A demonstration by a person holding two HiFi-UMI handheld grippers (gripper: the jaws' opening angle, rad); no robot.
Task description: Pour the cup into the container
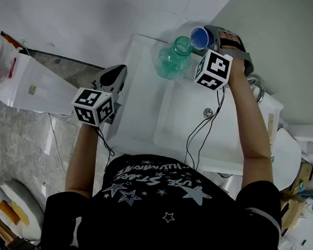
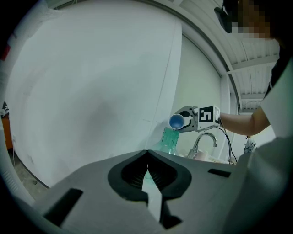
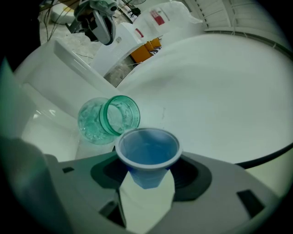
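1. Between the jaws of our right gripper [image 3: 147, 179] sits the blue plastic cup [image 3: 147, 147]. The jaws clamp its lower wall, and its open mouth faces away from that gripper's camera.
2. Just above the mouth of the green bottle [image 1: 172, 57], and slightly to its right in the head view, the cup hangs tipped well over. Its rim leans toward the opening. We see no stream crossing, and we cannot tell how much liquid is inside.
3. The bottle stands upright on the white sink counter [image 1: 140, 93], with the basin [image 1: 184, 118] and the faucet [image 2: 203, 135] on the bottle's right.
4. Our left gripper [image 2: 147, 171] is well to the left of the bottle. Its jaws are together on nothing, and it is not steadying anything.
5. We judge the step in hand to be the pour itself, with the cup lined up and partly tilted but not yet emptied.
6. The next move calls for rolling the right wrist further while keeping the cup's lip over the bottle's opening. That opening looks no wider than the cup's rim, so a slow tilt seems wise. The bottle is unsupported, and a knock from the cup could tip it.
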